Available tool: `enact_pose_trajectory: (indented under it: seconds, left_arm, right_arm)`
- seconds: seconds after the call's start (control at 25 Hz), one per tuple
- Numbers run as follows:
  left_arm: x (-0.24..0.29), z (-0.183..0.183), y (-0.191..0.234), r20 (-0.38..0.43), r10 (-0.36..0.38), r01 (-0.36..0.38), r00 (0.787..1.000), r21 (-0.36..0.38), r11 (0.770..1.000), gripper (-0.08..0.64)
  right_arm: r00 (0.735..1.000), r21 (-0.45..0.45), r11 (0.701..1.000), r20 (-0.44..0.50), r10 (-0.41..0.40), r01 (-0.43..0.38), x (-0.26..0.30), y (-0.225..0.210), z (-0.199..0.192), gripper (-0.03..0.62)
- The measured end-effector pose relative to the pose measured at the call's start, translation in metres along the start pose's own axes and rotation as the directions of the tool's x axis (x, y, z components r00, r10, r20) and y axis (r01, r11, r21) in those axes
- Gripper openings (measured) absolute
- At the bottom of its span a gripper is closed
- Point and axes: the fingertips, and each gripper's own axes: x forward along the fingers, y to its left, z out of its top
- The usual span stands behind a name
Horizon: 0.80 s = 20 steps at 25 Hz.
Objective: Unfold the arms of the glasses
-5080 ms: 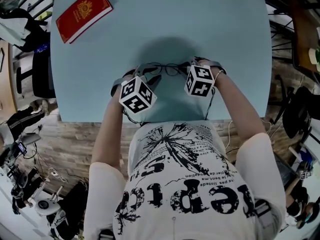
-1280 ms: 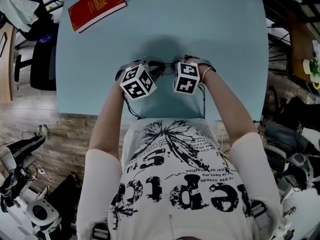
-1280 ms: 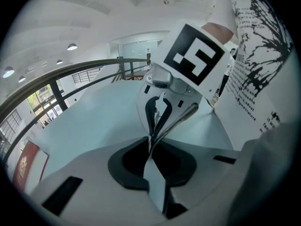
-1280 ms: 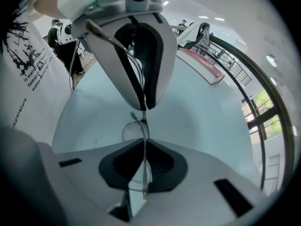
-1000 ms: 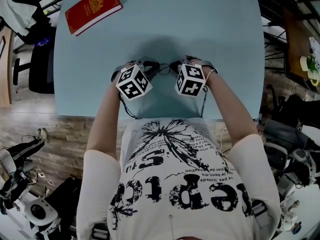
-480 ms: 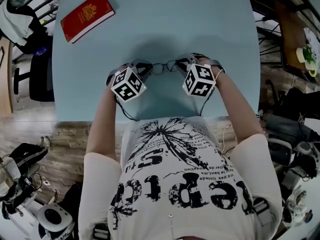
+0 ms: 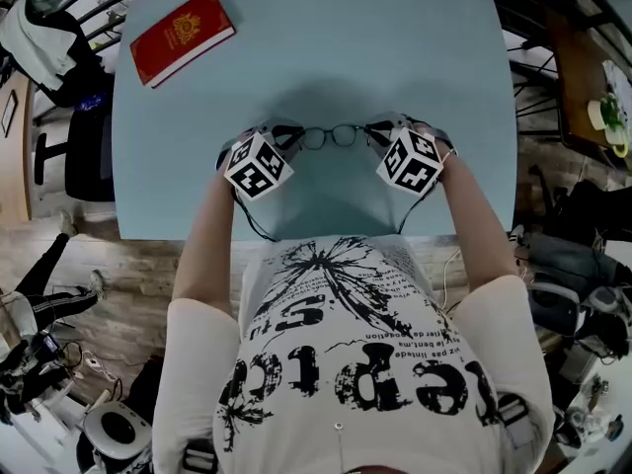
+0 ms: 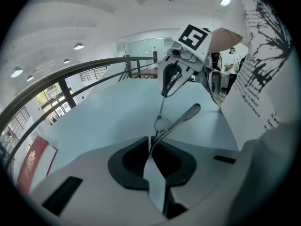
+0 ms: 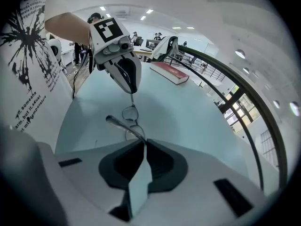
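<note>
Thin dark-framed glasses [image 7: 331, 136] hang just above the light blue table [image 7: 415, 47], stretched between my two grippers. My left gripper [image 7: 284, 134] is shut on the frame's left end, my right gripper [image 7: 380, 131] on its right end. In the left gripper view the jaws [image 8: 151, 142] pinch the frame at the hinge, and one arm [image 8: 182, 118] sticks out towards the person. In the right gripper view the jaws [image 9: 143, 141] clamp the other hinge. There the lenses [image 9: 129, 113] run towards the left gripper, and the second arm [image 9: 121, 125] angles out to the left.
A red booklet [image 7: 183, 38] lies at the table's far left corner, well away from the grippers. The person's torso is close behind the near table edge [image 7: 316, 233]. Chairs, bags and cables crowd the floor on both sides.
My right gripper has moved to the right, away from the left one. The gap between them is wider and the glasses' front now shows fully between them. The left gripper has stayed put.
</note>
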Motion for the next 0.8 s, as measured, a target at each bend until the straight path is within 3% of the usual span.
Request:
enact_pose_trajectory:
  seconds: [0.4, 0.6, 0.8]
  left_arm:
    - [-0.002, 0.002, 0.003, 0.039, 0.014, -0.012, 0.999, -0.064, 0.998, 0.032]
    - [-0.005, -0.001, 0.000, 0.030, 0.030, -0.027, 0.999, -0.091, 0.995, 0.093]
    - [-0.023, -0.002, 0.002, 0.083, 0.120, -0.107, 0.989, -0.139, 0.984, 0.109]
  right_arm:
    - [1.000, 0.039, 0.999, 0.015, 0.010, -0.010, 0.001, 0.008, 0.007, 0.036]
    - [0.999, 0.080, 0.997, 0.042, -0.002, -0.001, -0.002, 0.011, 0.010, 0.111]
    - [0.993, 0.168, 0.984, 0.082, -0.079, 0.065, -0.011, 0.009, 0.006, 0.123]
